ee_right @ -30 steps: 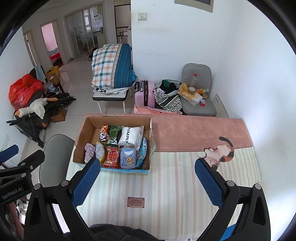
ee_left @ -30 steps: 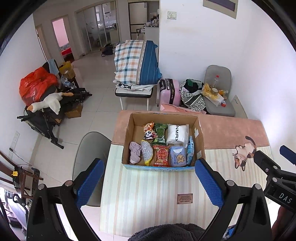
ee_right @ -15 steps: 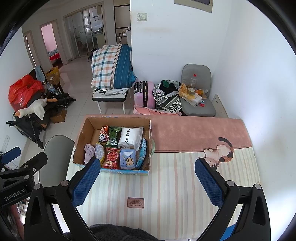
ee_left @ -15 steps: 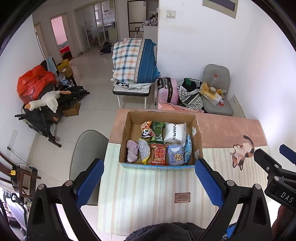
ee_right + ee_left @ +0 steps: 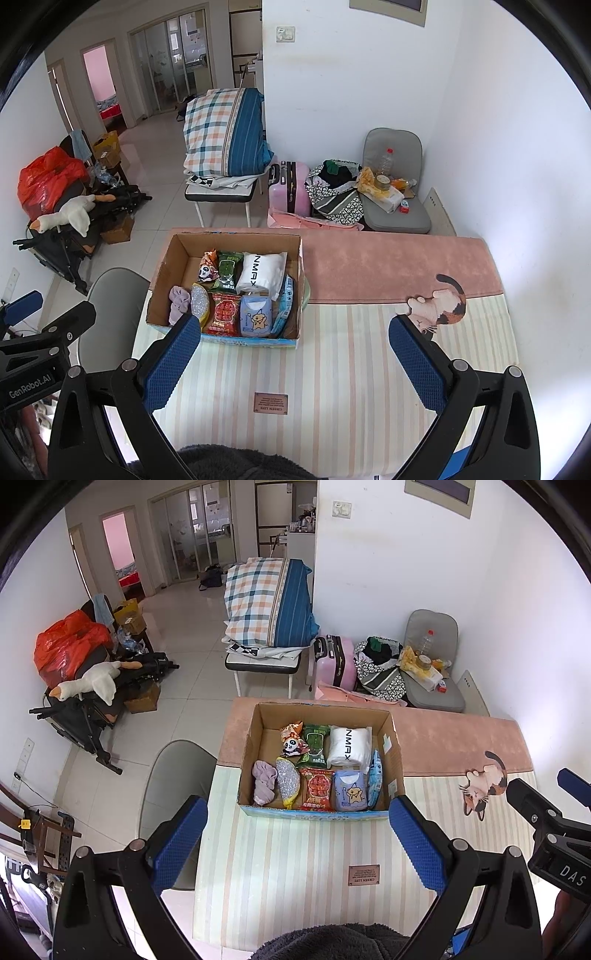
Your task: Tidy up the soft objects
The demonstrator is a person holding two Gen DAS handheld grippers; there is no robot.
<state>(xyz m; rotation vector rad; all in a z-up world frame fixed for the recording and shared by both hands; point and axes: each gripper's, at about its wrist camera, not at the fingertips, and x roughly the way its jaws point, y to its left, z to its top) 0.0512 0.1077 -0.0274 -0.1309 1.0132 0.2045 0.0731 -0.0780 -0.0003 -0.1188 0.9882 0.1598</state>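
Note:
An open cardboard box (image 5: 393,749) stands on the table with the striped mat (image 5: 295,864). Inside lie soft packs: a white pack (image 5: 347,746), a green pack (image 5: 314,744), a panda snack bag (image 5: 292,740), a red pack (image 5: 316,789), a pale blue tissue pack (image 5: 351,790) and a lilac cloth (image 5: 264,781). The box also shows in the right wrist view (image 5: 162,273). My left gripper (image 5: 295,849) is open and empty, held above the mat in front of the box. My right gripper (image 5: 295,365) is open and empty, right of the box.
A pink cloth (image 5: 454,738) covers the table's far part, with a cat-shaped mat (image 5: 484,786) at the right. A grey chair (image 5: 173,771) stands left of the table. Beyond are a bench with a plaid quilt (image 5: 269,602), a pink suitcase (image 5: 334,661) and bags.
Both views have shifted slightly, so the box sits a little lower and nearer in frame. Both grippers stay open and empty. The box contents have not moved.

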